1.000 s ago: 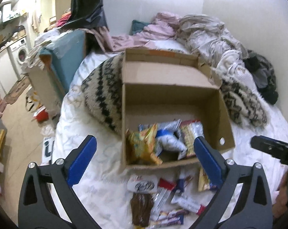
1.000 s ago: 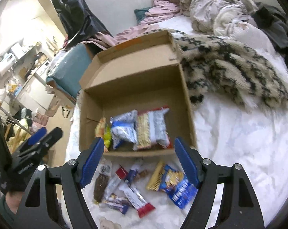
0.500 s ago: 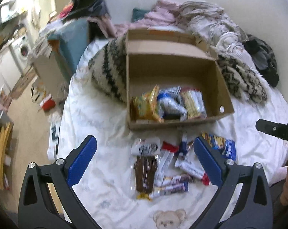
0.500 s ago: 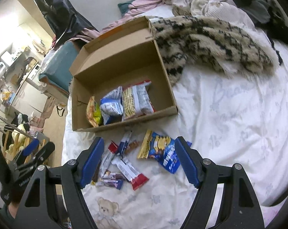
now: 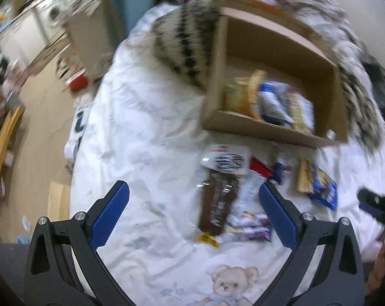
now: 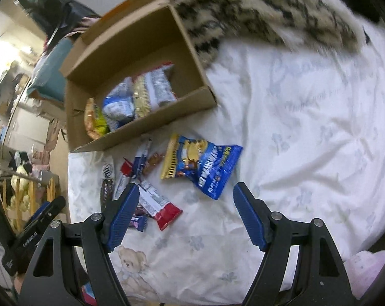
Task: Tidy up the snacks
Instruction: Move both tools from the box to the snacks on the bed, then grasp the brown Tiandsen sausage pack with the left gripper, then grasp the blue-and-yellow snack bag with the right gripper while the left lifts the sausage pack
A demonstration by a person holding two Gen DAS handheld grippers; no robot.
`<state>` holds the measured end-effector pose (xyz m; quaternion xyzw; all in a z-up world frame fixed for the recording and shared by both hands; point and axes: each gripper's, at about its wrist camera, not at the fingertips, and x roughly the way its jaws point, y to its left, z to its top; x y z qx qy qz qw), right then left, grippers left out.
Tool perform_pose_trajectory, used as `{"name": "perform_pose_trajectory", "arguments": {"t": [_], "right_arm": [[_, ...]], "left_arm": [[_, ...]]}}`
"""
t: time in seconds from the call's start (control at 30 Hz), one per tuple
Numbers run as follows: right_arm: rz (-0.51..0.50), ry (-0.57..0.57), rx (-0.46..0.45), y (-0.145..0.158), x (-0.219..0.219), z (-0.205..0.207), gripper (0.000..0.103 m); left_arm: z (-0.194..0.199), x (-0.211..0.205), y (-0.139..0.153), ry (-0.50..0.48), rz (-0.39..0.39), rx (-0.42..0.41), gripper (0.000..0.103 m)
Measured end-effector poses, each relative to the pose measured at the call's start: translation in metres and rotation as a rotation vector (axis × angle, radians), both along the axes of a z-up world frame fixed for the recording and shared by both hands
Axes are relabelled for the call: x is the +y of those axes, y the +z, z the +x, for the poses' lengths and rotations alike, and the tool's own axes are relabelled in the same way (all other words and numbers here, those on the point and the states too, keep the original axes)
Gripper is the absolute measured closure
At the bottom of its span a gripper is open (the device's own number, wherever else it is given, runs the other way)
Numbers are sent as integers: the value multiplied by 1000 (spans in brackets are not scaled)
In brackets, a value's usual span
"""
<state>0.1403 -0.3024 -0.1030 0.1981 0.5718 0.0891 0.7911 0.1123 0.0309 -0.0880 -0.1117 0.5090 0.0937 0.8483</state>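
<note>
Both tongs are hanging over the bed (image 6: 307, 117), jaws apart, nothing between them. The left tongs (image 5: 193, 211) are standing widest; the right tongs (image 6: 186, 216) are also spread.

The cardboard box (image 6: 131, 51) is sitting open on the bed toward the far side, against the patterned fuzzy blanket (image 6: 256, 7), with several snack packs (image 6: 139, 97) lying inside along its near wall.

Loose snacks are lying on the sheet just in front of the box:
- blue chip bag (image 6: 205, 165): long axis running diagonally, yellow-striped end toward the box, lying just beyond the right tongs and between their fingers in line.
- red-and-white bar (image 6: 159, 204): diagonal, red end pointing toward the camera, just beside the left finger of the right tongs.
- brown chocolate pack (image 5: 218, 201): long axis running away from the left tongs, between their fingers but nearer the right one.

The left view is blurring; it is showing floor and furniture beside the bed. The right view is showing the bare right half of the sheet.
</note>
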Motion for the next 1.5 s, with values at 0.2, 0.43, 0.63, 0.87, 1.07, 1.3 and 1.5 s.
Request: {"name": "perform_pose_trajectory", "arguments": {"t": [0.2, 0.43, 0.63, 0.87, 1.07, 1.3, 1.5], "right_arm": [[8, -44, 39, -8, -7, 6, 24], [8, -39, 52, -11, -4, 9, 24], [8, -43, 73, -17, -6, 10, 24], [20, -32, 73, -15, -4, 10, 24], [24, -39, 83, -16, -6, 10, 24], [54, -105, 109, -24, -24, 25, 24], [105, -108, 210, -61, -11, 42, 19]], "left_arm": [[10, 9, -45, 13, -75, 171, 3], [37, -26, -87, -161, -79, 280, 3], [36, -28, -105, -210, -89, 300, 29], [22, -21, -91, -164, -121, 265, 53], [-1, -21, -63, -142, -112, 223, 56], [-12, -20, -20, -130, -72, 156, 57], [-10, -18, -22, -129, -68, 149, 58]]}}
